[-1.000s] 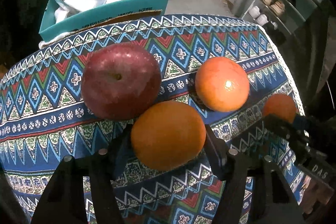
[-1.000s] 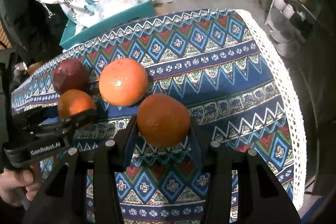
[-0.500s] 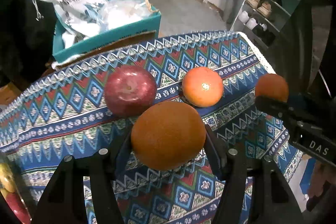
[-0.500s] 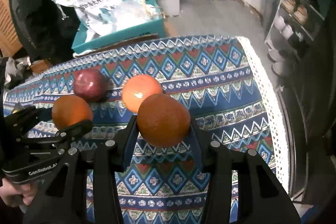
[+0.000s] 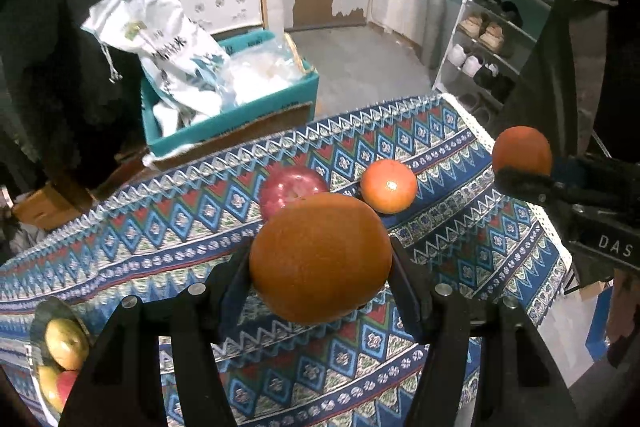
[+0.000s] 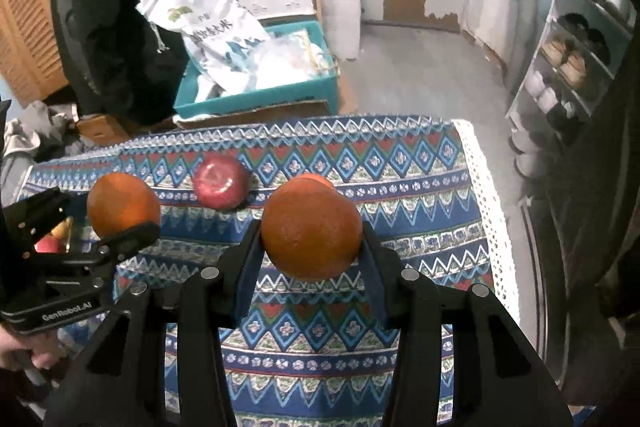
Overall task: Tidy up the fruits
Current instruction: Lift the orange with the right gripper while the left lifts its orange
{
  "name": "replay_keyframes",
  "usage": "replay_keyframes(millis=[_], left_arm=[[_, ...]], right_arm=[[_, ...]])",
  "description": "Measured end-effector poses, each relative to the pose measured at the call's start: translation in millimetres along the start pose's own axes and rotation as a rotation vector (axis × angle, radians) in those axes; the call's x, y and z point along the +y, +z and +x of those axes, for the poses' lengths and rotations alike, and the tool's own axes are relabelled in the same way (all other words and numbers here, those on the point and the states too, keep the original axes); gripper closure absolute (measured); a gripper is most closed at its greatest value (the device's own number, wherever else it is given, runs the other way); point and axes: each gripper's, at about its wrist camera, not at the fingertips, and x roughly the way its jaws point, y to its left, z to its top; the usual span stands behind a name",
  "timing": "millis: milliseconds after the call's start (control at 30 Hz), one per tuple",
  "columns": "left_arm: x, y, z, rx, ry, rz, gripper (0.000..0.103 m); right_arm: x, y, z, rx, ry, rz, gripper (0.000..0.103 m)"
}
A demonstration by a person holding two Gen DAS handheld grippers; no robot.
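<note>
While both tongs hung above the patterned table, the stock stood thus:
Left tongs [image 5: 320,263]: clamped on a large orange [image 5: 320,257], held clear of the cloth.
Right tongs [image 6: 312,235]: clamped on a second orange [image 6: 311,230], also lifted off the cloth.
Tablecloth [image 5: 460,239]: blue, red and white zigzag weave with a white fringe.
Red apple [image 5: 294,187]: lay on the cloth, partly behind the left orange.
Tangerine [image 5: 389,185]: sat on the cloth near the apple.
Bowl [image 5: 48,311]: at the table's near left edge, held yellow and red apples.
Teal box [image 5: 236,119]: stood on the floor beyond the table, stuffed with white bags.
Shoe rack [image 5: 500,27]: stood at the far right wall.
</note>
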Motion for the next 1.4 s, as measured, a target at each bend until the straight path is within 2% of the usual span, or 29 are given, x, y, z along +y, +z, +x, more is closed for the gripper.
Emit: replay_keyframes(millis=[333, 600, 1000, 1167, 1400], left_arm=[[22.1, -4.3, -55.0, -0.039, -0.003, -0.015, 0.038], [46.5, -16.5, -95.1, -0.076, 0.039, -0.016, 0.038], [79.4, -37.0, -130.9, -0.101, 0.076, -0.037, 0.038], [89.0, -45.9, -143.6, -0.135, 0.119, -0.021, 0.038], [112.2, -57.2, -154.5, -0.135, 0.118, -0.066, 0.038]], right_arm=[[24.9, 11.5, -27.7, -0.034, 0.06, -0.022, 0.058], [54.9, 19.0, -46.5, -0.067, 0.109, -0.07, 0.058], [95.2, 26.2, -65.8, -0.099, 0.157, -0.137, 0.058], [115.4, 28.4, -68.7, -0.109, 0.178, -0.166, 0.058], [152.6, 33.4, -75.6, -0.133, 0.215, -0.222, 0.058]])
